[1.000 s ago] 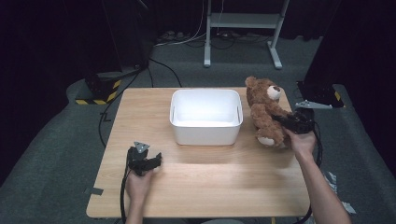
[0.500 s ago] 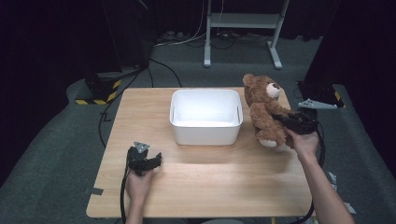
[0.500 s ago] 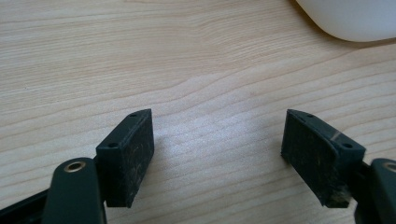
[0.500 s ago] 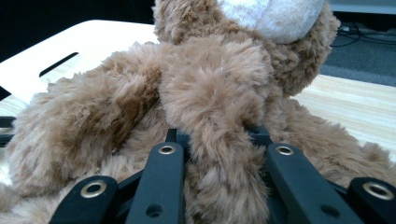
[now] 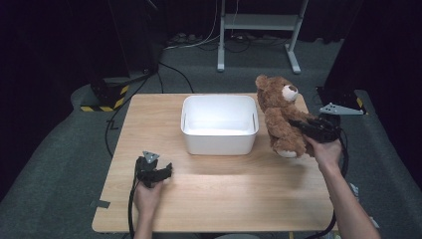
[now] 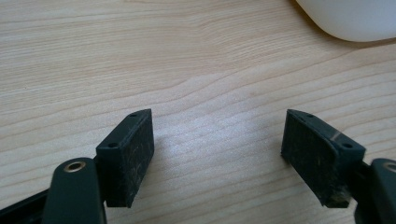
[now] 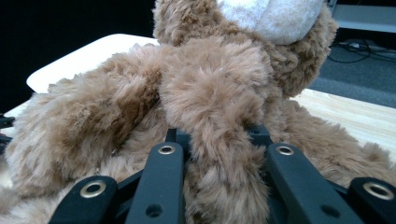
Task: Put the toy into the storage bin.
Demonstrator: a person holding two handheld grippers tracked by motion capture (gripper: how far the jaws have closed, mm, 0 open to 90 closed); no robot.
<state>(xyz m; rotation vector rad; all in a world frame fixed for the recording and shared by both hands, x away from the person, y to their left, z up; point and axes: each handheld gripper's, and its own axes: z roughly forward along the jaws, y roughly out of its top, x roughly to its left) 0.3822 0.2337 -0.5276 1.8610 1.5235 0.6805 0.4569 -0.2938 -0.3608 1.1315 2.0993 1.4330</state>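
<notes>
Item: teddy bear (image 5: pixel 282 118), its arm pinched in my right gripper (image 5: pixel 304 125), fur hiding the pads; white bin (image 5: pixel 219 124) just beyond. My left gripper (image 5: pixel 160 173) spread over bare desk (image 5: pixel 224 194).

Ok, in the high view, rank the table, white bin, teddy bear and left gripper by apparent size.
1. Table
2. White bin
3. Teddy bear, somewhat smaller than the bin
4. Left gripper, clearly smallest

High view overlooks the table (image 5: pixel 219 199); gripper views sit close, probably sharing it.
</notes>
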